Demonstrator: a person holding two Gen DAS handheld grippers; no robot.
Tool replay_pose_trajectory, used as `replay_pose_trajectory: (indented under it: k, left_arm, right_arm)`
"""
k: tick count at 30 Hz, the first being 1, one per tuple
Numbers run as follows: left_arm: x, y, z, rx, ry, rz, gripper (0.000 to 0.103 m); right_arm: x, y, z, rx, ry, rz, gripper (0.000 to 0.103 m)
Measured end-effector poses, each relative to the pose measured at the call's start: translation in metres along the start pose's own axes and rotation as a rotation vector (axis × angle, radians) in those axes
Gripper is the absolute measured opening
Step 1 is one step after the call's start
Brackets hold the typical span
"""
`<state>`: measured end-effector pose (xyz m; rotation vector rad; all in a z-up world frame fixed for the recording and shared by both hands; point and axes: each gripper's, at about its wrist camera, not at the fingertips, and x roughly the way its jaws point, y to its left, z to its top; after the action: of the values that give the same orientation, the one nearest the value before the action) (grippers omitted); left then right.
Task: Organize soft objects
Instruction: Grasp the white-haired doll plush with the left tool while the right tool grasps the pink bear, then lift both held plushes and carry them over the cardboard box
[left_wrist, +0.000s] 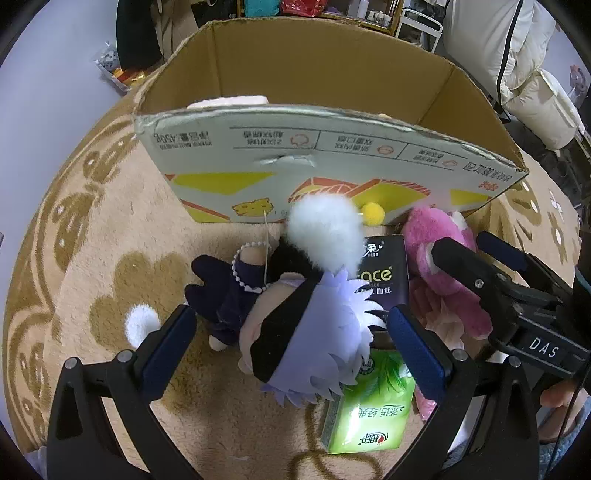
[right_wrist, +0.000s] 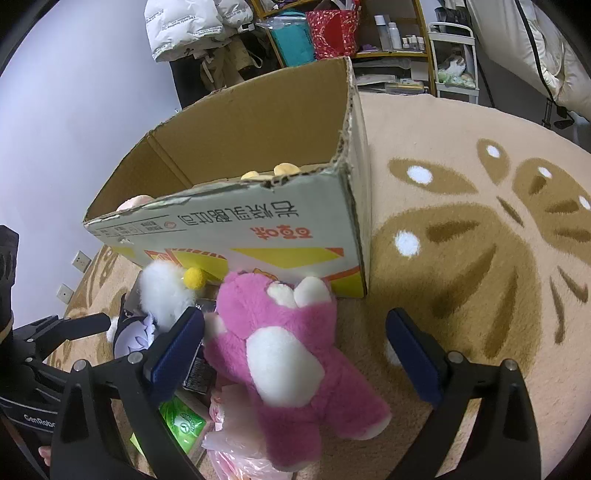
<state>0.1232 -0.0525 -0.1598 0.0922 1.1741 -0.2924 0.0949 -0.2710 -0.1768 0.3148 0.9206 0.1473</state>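
On the patterned rug (left_wrist: 110, 229), the left gripper (left_wrist: 291, 339) hangs jaws apart around a lavender-haired plush doll (left_wrist: 314, 332), not clamped. Beside it, the right gripper (right_wrist: 295, 347) spreads wide over a pink plush bear (right_wrist: 295, 350), lying against the open cardboard box (right_wrist: 258, 236).

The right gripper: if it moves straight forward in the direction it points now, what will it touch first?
Most likely the pink plush bear. It lies on the carpet between the open fingers of the right gripper, directly ahead. The cardboard box stands behind it. Exact depth is unclear.
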Motion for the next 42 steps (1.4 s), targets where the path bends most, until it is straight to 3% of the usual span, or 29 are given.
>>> replay_pose_trajectory:
  k: [9,15,18,22,27,28,36,42]
  left_arm:
    - [0.020,-0.008,-0.005,0.064,0.044,0.083,0.102]
    - [0.021,0.001,-0.005,0.032,0.031,0.092,0.102]
    - [0.019,0.001,-0.007,0.042,0.026,0.068,0.091]
    - [0.013,-0.007,-0.012,0.082,0.016,0.071,0.076]
    - [0.001,-0.002,-0.015,0.070,0.021,0.049,0.066]
    - [-0.002,-0.001,-0.016,0.065,0.022,0.049,0.056]
    - [-0.025,0.008,-0.015,0.042,-0.018,0.100,0.055]
    - [-0.056,0.019,0.000,0.009,-0.119,0.153,0.055]
  right_arm:
    - [0.010,0.012,-0.005,-0.043,0.033,-0.001,0.101]
    - [0.020,0.015,-0.009,-0.043,0.068,0.020,0.083]
    - [0.018,0.019,-0.010,-0.059,0.058,0.023,0.074]
    - [0.016,0.026,-0.011,-0.073,0.045,0.015,0.072]
    - [0.011,0.030,-0.011,-0.058,0.023,0.015,0.072]
    - [0.010,0.031,-0.011,-0.055,0.020,0.015,0.072]
    - [-0.003,0.026,-0.011,-0.056,0.000,0.000,0.072]
    - [-0.016,0.028,-0.014,-0.058,-0.032,0.008,0.071]
